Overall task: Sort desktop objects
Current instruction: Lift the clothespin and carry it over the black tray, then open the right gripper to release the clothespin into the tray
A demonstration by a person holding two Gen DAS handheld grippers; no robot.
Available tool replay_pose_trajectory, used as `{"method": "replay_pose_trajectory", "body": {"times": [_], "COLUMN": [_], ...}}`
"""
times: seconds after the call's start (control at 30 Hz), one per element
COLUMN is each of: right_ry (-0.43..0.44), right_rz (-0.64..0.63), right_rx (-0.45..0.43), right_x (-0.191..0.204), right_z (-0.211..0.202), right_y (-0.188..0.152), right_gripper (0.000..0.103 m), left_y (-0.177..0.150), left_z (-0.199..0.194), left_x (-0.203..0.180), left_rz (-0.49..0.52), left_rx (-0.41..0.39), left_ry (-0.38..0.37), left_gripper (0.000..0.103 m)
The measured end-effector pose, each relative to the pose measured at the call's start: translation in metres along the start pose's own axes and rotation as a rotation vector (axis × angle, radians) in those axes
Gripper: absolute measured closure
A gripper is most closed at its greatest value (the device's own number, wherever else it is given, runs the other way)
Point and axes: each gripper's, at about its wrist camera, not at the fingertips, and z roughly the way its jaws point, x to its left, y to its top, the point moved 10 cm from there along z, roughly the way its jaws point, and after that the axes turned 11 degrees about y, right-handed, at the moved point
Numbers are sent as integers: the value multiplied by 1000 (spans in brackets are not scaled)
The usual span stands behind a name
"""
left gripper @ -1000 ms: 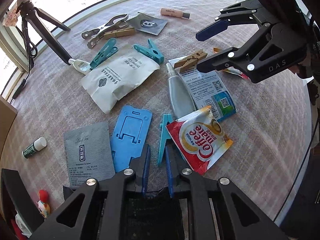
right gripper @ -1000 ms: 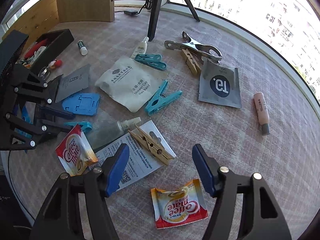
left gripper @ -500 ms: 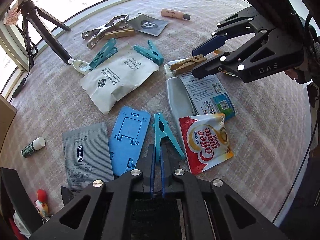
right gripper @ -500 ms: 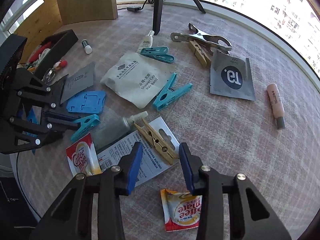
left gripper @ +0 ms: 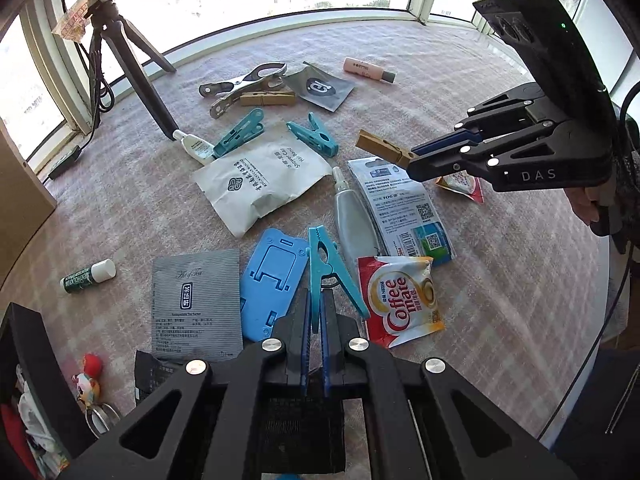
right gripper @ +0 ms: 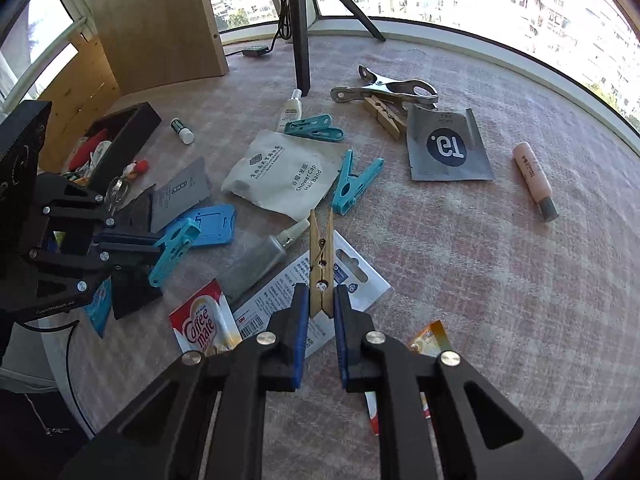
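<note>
The left gripper [left gripper: 315,318] is pinching a teal clothespin [left gripper: 326,270], holding it above the blue stand [left gripper: 270,284] on the bench [left gripper: 500,280]. The right gripper [right gripper: 321,304] is clamping a wooden clothespin [right gripper: 321,264], lifting it over the printed card [right gripper: 296,300].

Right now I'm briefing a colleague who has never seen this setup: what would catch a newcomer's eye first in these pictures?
First, each tool holds a peg: the left tool is shut on a teal clothespin, the right tool on a wooden clothespin, both above the clutter. Next comes the red Coffee mate sachet near the left tool, then the white shower cap packet mid-table.
</note>
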Motion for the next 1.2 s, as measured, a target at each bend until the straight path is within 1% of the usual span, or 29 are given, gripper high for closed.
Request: {"method": "replay_pose_trajectory", "body": {"times": [0.13,0.2,0.3,0.43,0.6,0.73,0.87,0.97,1.03,1.2], "right_ry": [15,30,51,103,182,233,267,278,279,266], "right_rz": [33,35,16,-37,-126,-210,-285,-325,-346,-396], "right_rx": [-53,-68,-104,-146,-146,-132,-106,-79,-62,-36], "right_x": [11,23,50,99,170,233,291,324,342,379], "right_z": [-18,-21,-24,-25,-13,9,36,57,71,98], "right_y": [5,9,21,40,64,79,85,86,87,93], "right_gripper": [91,91,91,91,91,91,91,91,91,91], "left_y": [2,2,-8,-28,-77,-125,-174,-204,-219,-239], "left_z": [-22,-33,-54,-80,-126,-155,-174,-185,-190,-196], "left_x": [9,15,34,67,130,186,235,263,276,301], "left_rz": [-45,-78,-138,-220,-350,-472,-585,-657,-689,-751], "left_rx": [-26,-38,-57,-87,-114,-114,-94,-82,-76,-77], "left_ry": [26,47,79,149,254,353,445,488,510,535], "left_gripper": [99,99,99,99,99,99,99,99,99,99]}}
